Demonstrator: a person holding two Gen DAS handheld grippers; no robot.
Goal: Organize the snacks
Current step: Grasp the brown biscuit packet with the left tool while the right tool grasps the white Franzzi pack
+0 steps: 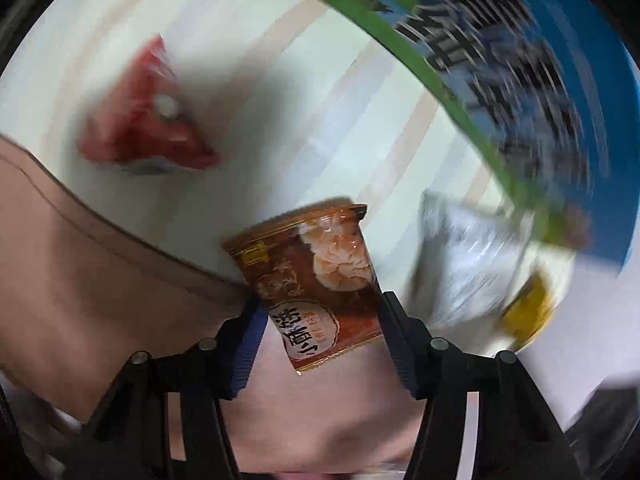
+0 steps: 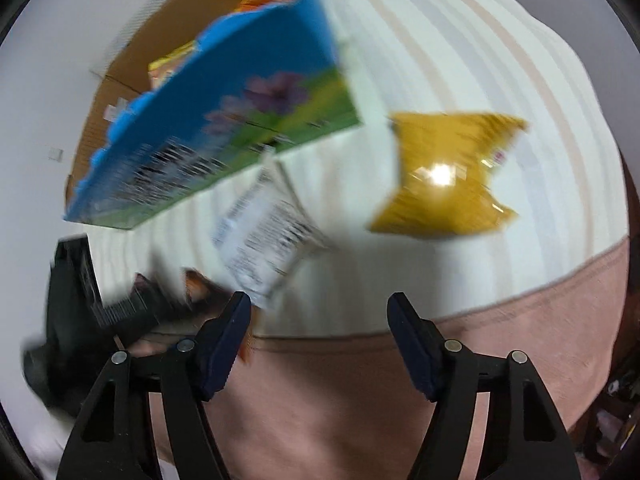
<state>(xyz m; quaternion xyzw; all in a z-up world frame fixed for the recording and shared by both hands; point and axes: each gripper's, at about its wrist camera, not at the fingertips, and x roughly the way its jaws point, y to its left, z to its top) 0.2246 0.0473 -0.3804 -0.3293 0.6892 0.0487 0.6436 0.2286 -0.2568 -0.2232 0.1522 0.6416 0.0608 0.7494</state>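
My left gripper (image 1: 320, 312) is shut on a brown snack packet (image 1: 316, 280) with pastry pictures and holds it above the striped cloth (image 1: 280, 80). A red packet (image 1: 148, 120) lies ahead to the left. A silver-white packet (image 1: 468, 264) lies to the right, and a yellow packet (image 1: 528, 312) beyond it. My right gripper (image 2: 318, 308) is open and empty over the cloth's pink border (image 2: 360, 380). In the right wrist view the white packet (image 2: 268, 232) lies just ahead and the yellow packet (image 2: 448, 176) to the right. The views are motion-blurred.
A blue and green cardboard box (image 2: 224, 132) stands on the cloth, with orange and yellow packets inside; it also shows in the left wrist view (image 1: 520, 60). A black object (image 2: 76, 300) lies at the left edge of the right wrist view.
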